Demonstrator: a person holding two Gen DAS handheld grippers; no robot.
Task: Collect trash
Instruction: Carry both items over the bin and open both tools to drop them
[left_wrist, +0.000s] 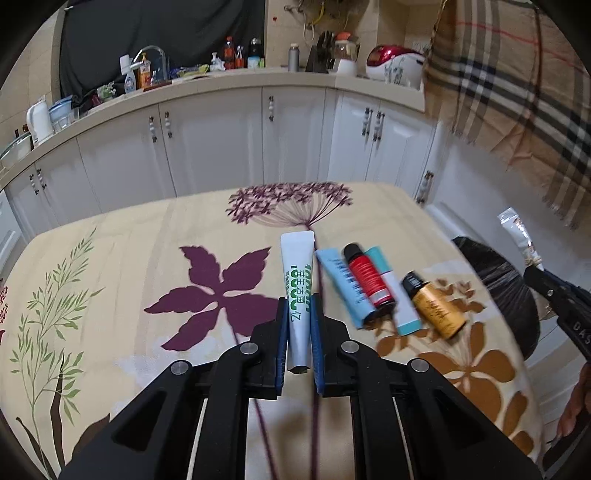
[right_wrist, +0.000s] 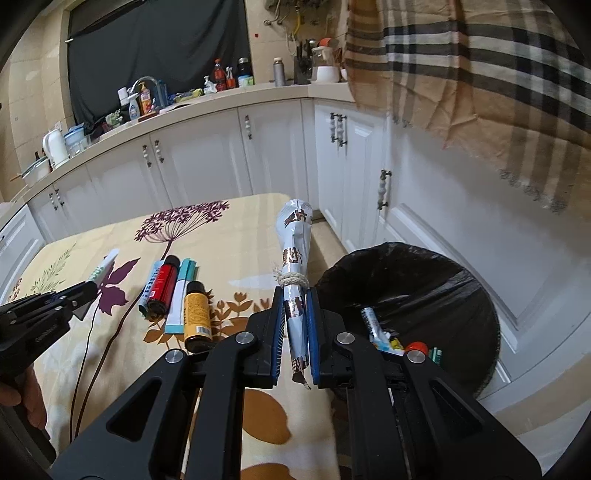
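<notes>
The left gripper is clamped on a white tube near its cap end, the flat crimped tail pointing away over the surface. The tube looks light and soft-walled, likely to buckle if squeezed mid-body, so the stiffer cap end seems the safer hold. The gripper angles downward, held above the flowered cloth.

The right gripper is pinched narrow on a crumpled foil wrapper tied with string, light and crushable, probably slippery. It tilts down beside the bin, which is lined in black.

Farther out on the surface lie a red bottle, a yellow bottle and a blue box.
</notes>
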